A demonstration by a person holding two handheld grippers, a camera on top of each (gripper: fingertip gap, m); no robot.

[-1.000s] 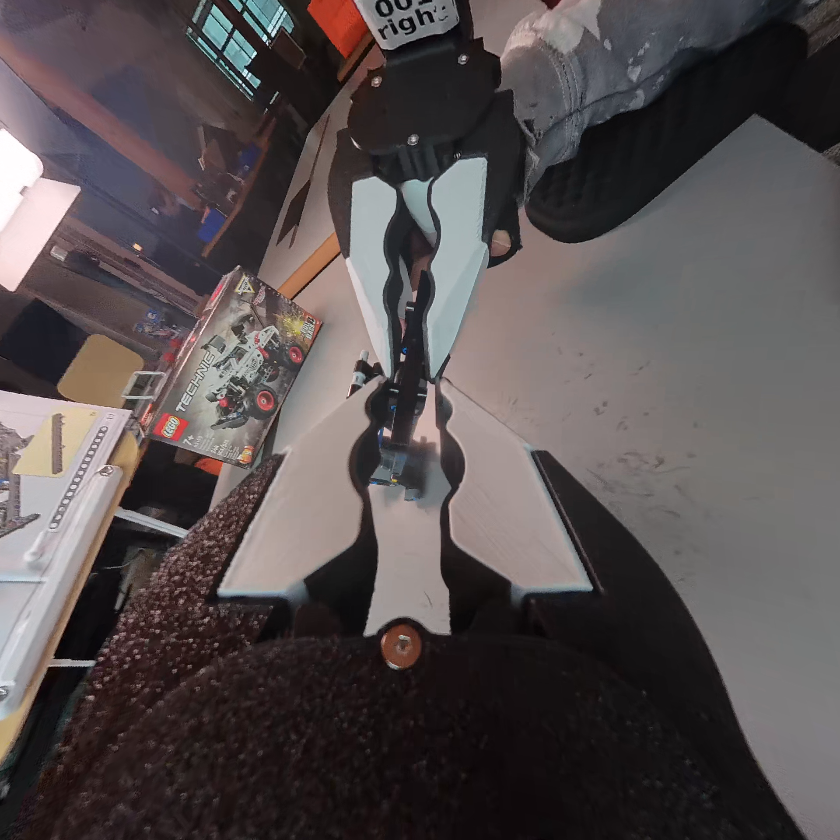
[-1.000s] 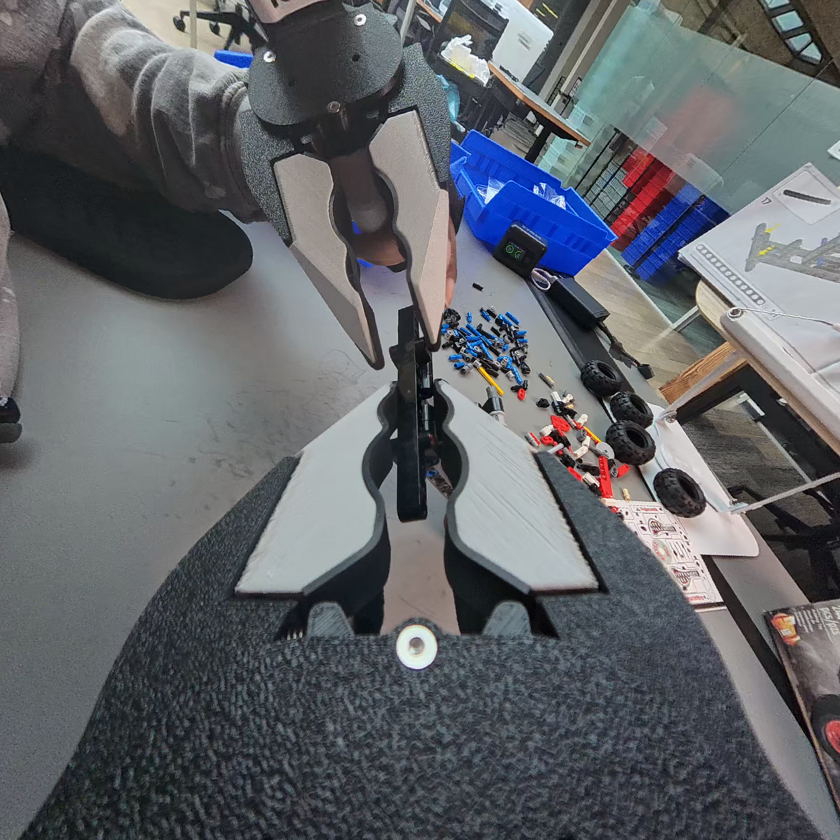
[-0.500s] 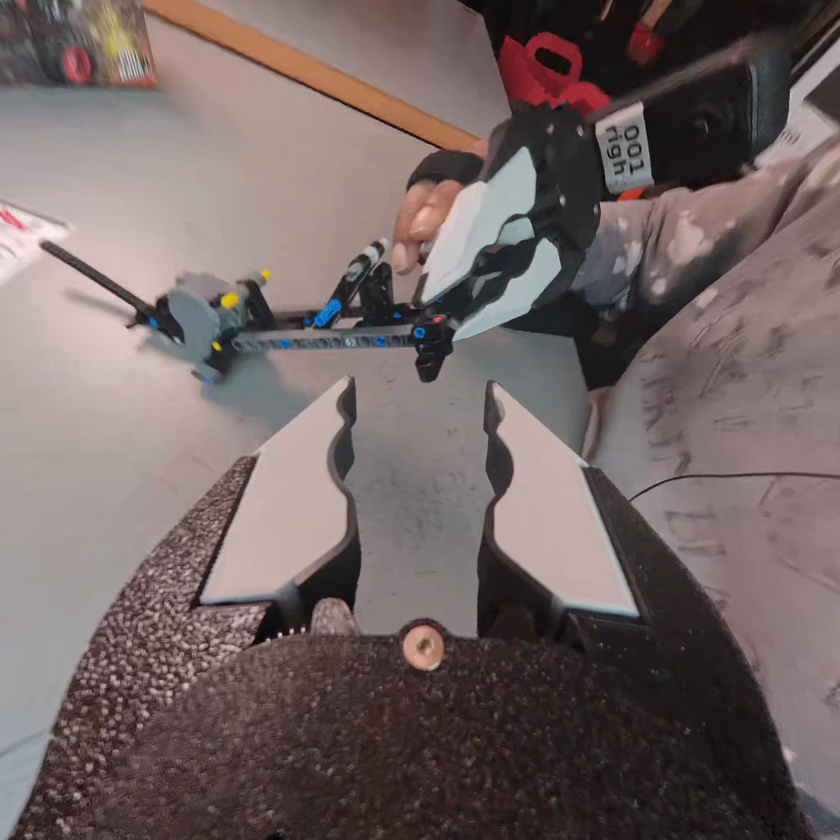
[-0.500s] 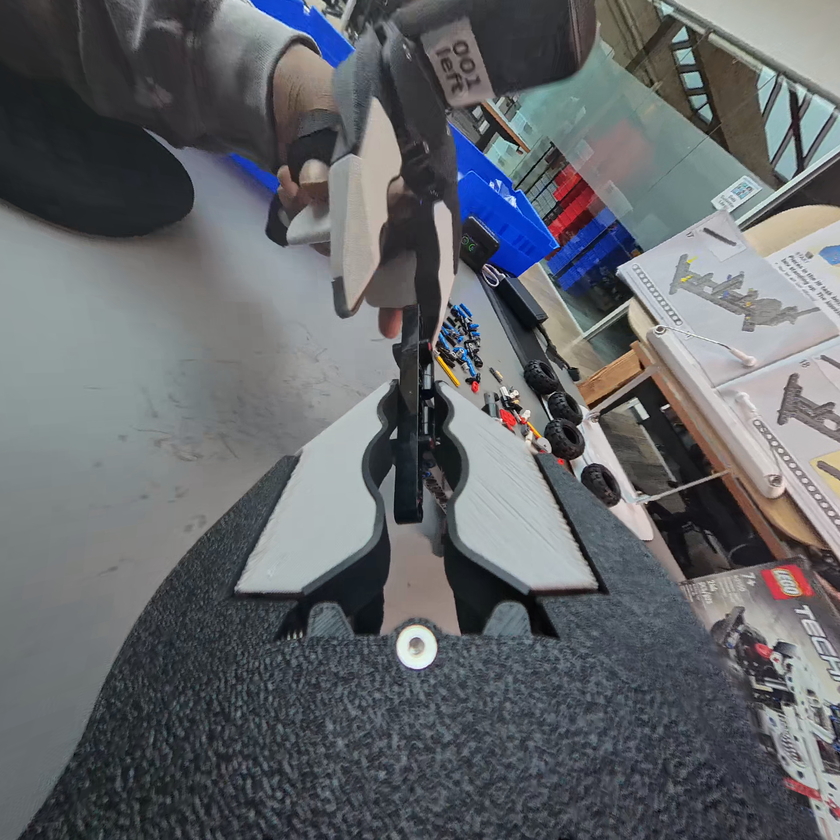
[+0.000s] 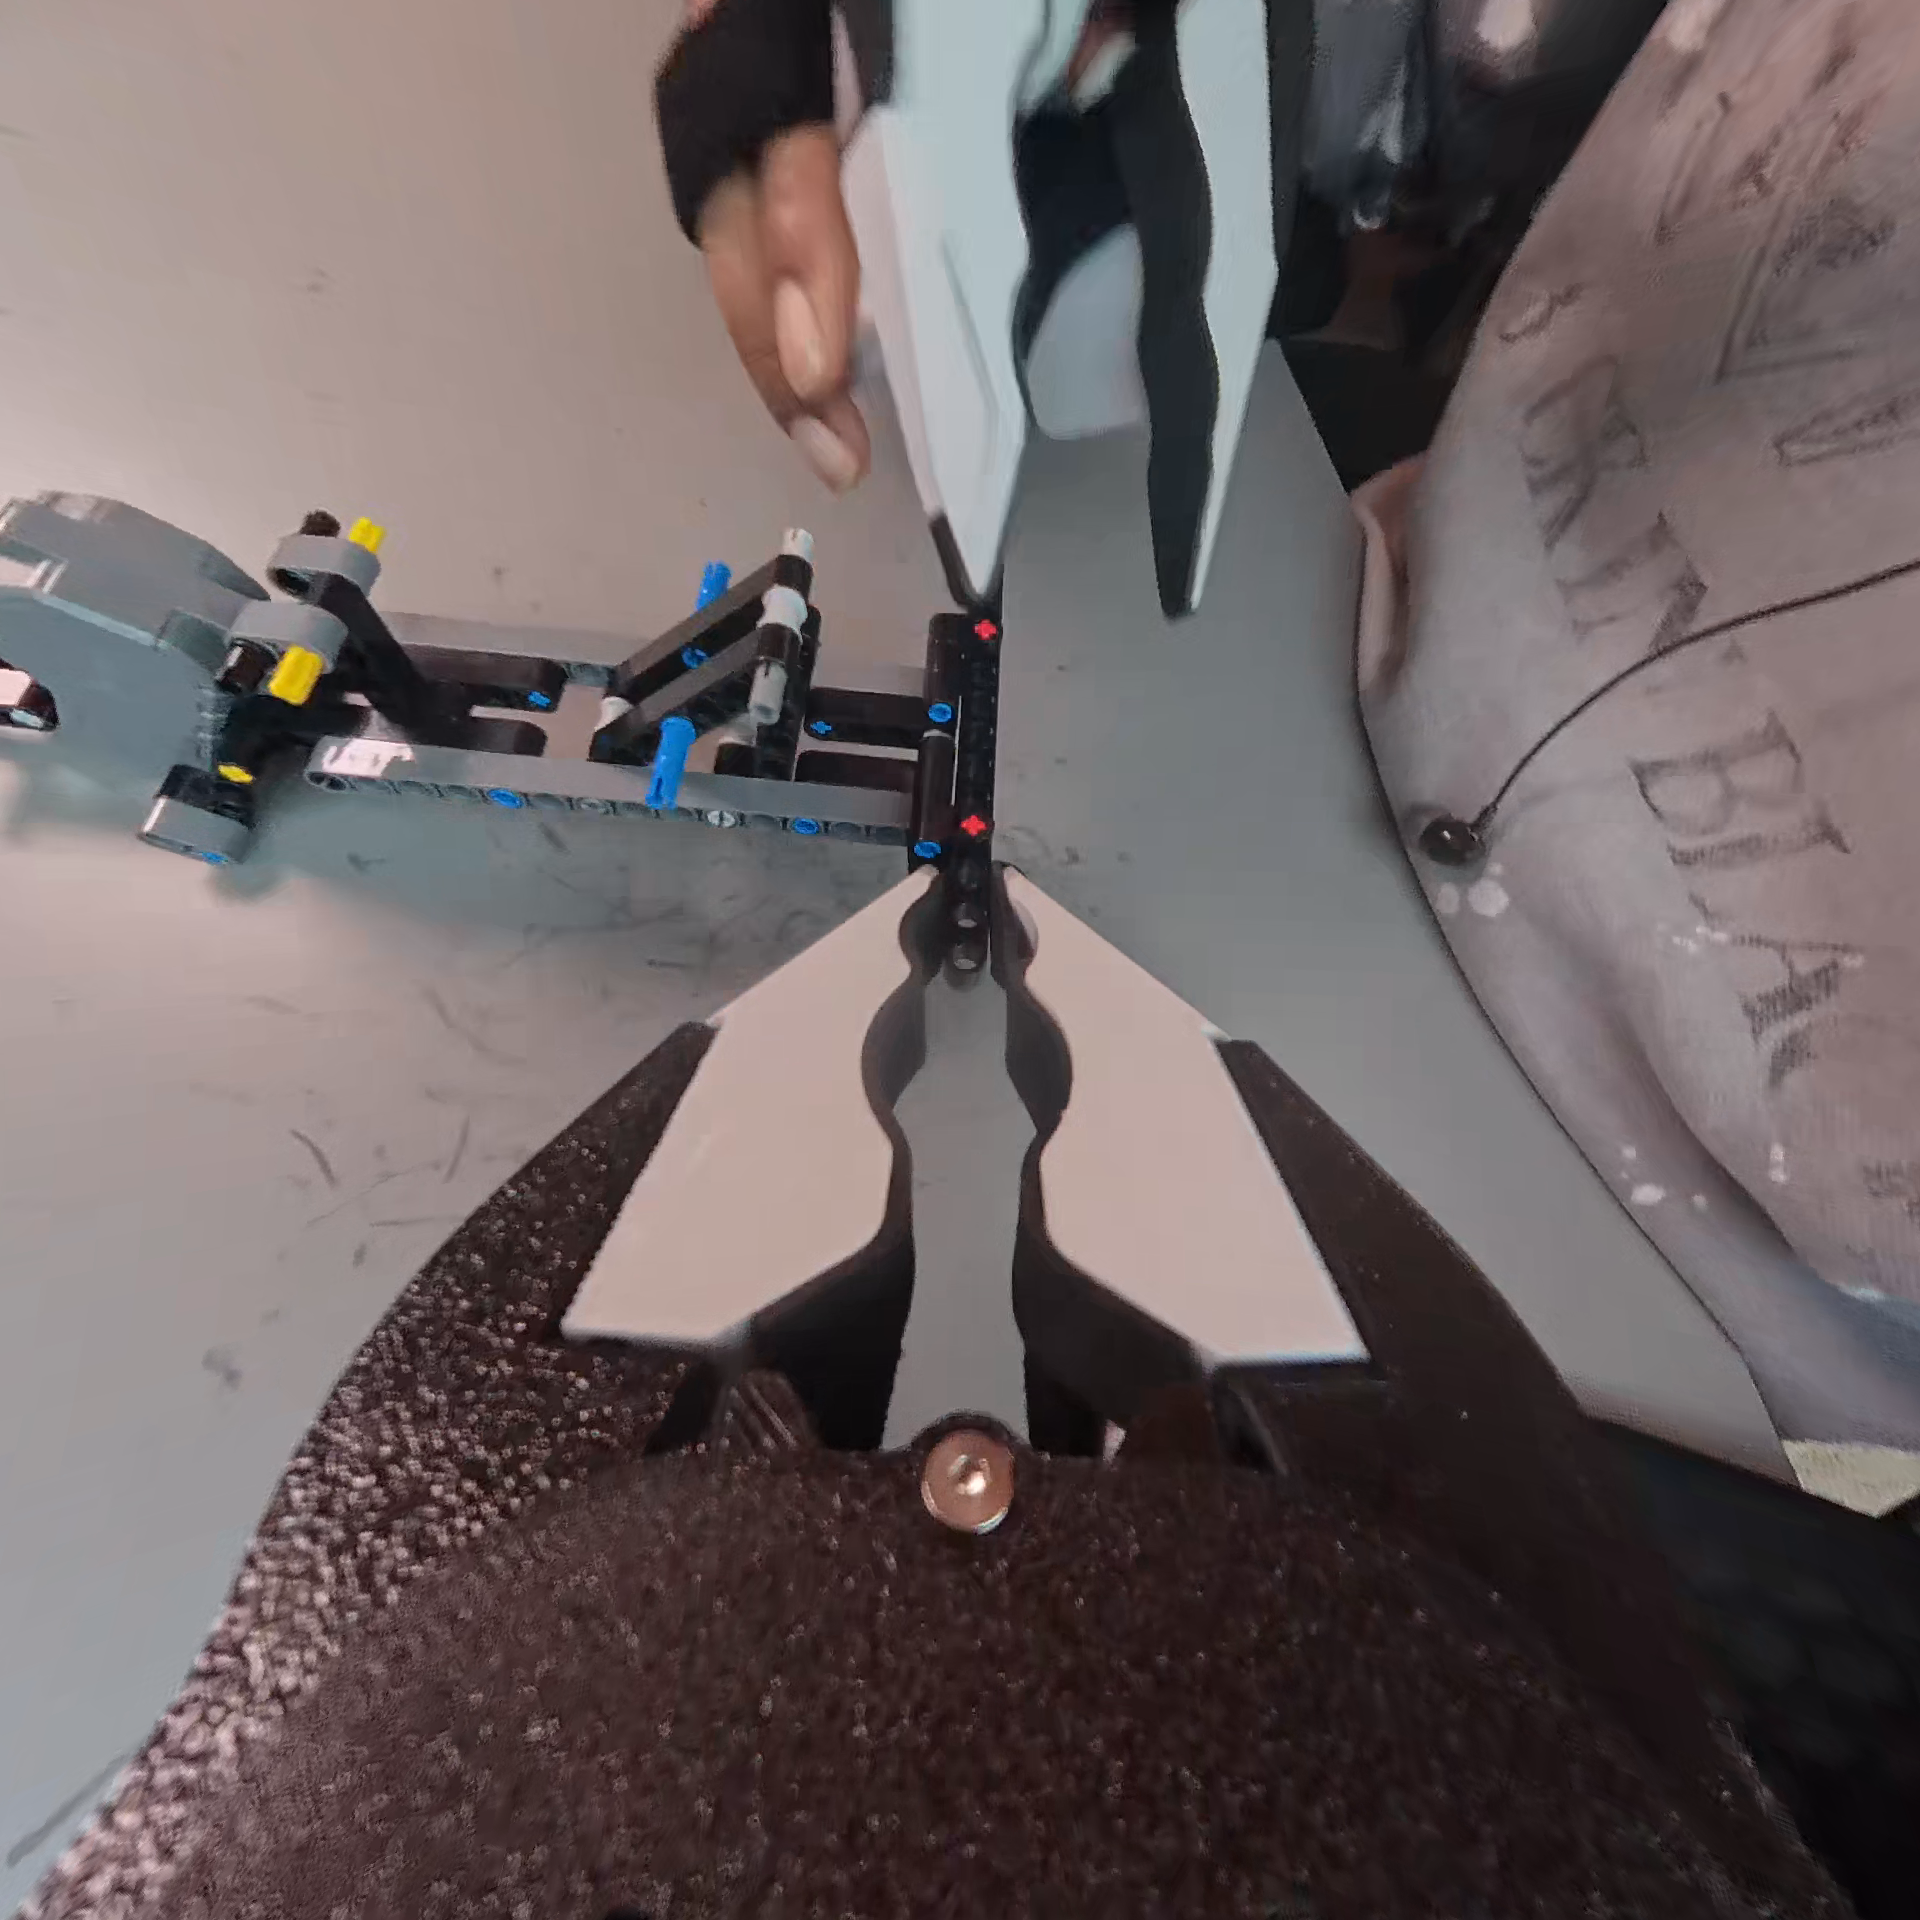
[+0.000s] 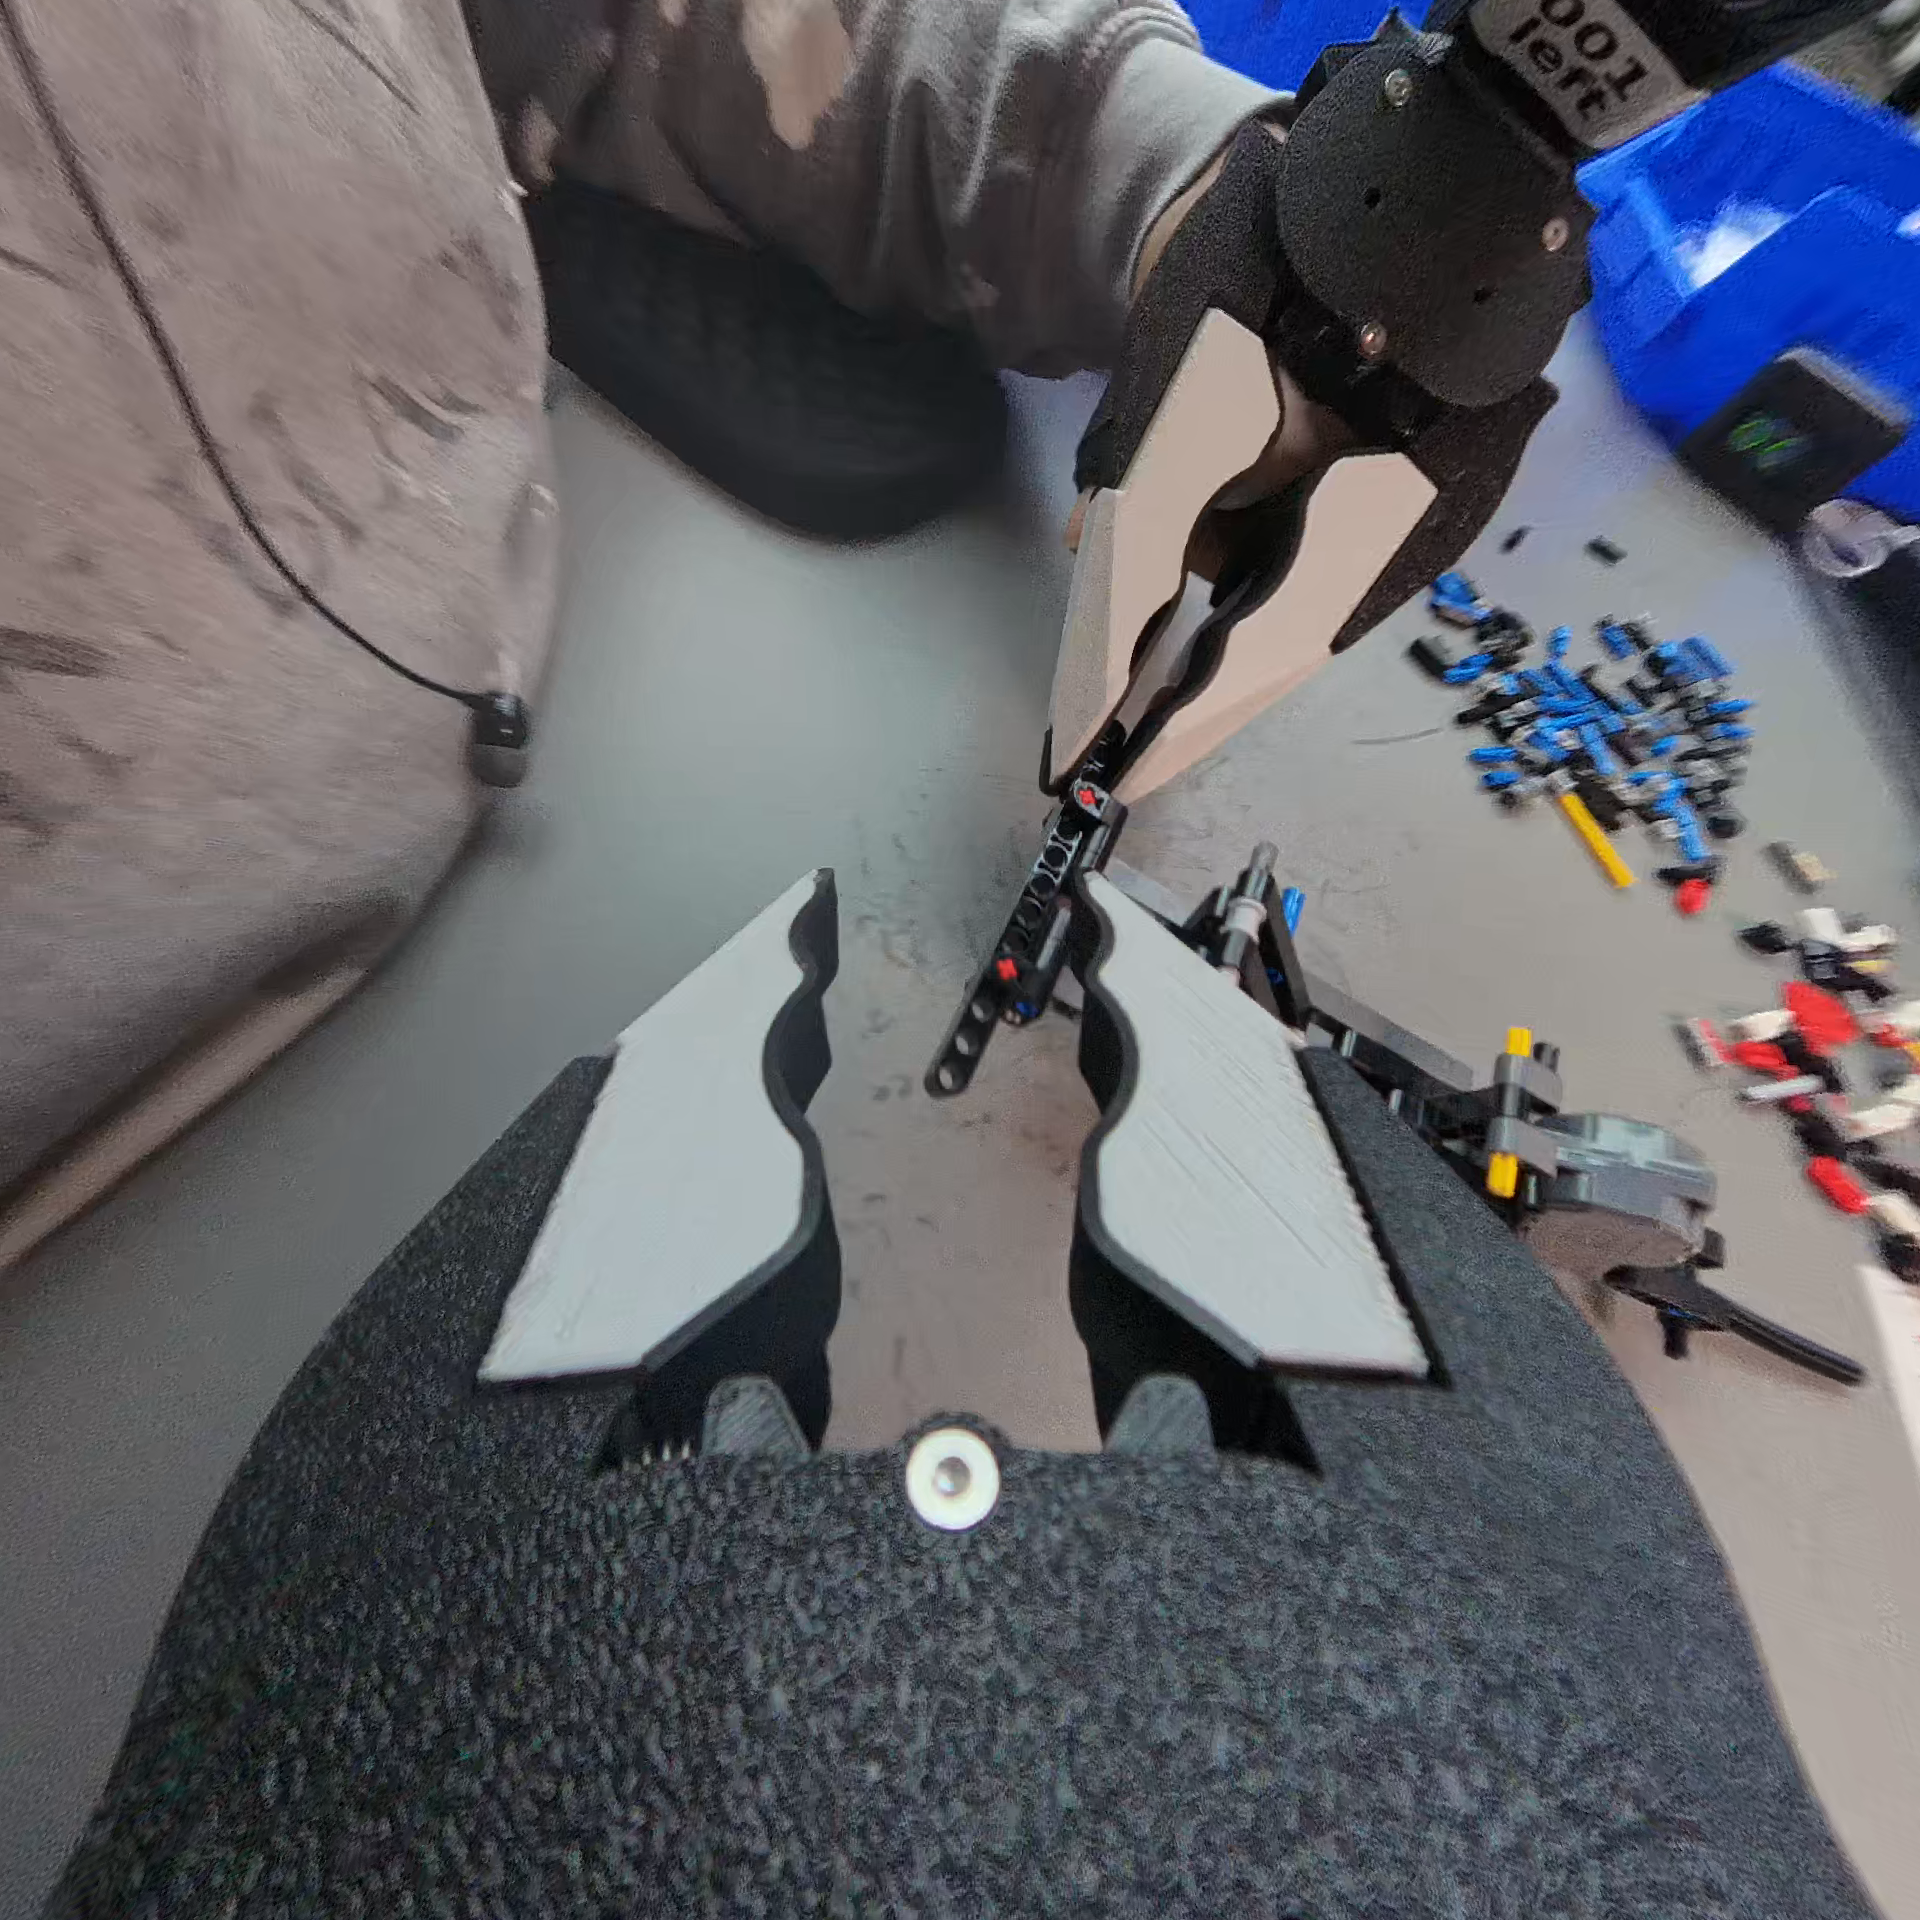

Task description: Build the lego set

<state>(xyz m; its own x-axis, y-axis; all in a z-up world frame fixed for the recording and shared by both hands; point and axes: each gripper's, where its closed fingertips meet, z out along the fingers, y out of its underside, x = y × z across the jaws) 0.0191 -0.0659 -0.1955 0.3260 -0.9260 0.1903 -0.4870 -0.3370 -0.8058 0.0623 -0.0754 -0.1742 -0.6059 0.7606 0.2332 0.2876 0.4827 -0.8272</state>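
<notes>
**Left pinches the beam, right stands open beside it**

My left gripper (image 5: 964,883) has its jaws drawn in on the near end of the black cross beam (image 5: 964,748), and that end sits between my fingertips. In the right wrist view the same left gripper (image 6: 1091,774) comes down from above, tips closed on the far end of that beam (image 6: 1023,935); how deep the beam sits in the tips I cannot make out.

My right gripper (image 6: 956,894) has its jaws spread wide with nothing between them, and its right finger covers part of the lego frame (image 6: 1382,1049). From the left wrist view the right gripper (image 5: 1081,608) is blurred and cut off at the top, one tip just at the beam's far end; whether it touches I cannot tell.

The lego frame (image 5: 540,727) lies flat on the grey table (image 5: 312,1091), its grey end cut off at the left edge. Loose lego pieces (image 6: 1621,727) lie scattered farther off, blurred. A grey sweatshirt (image 5: 1683,727) fills one side.
</notes>
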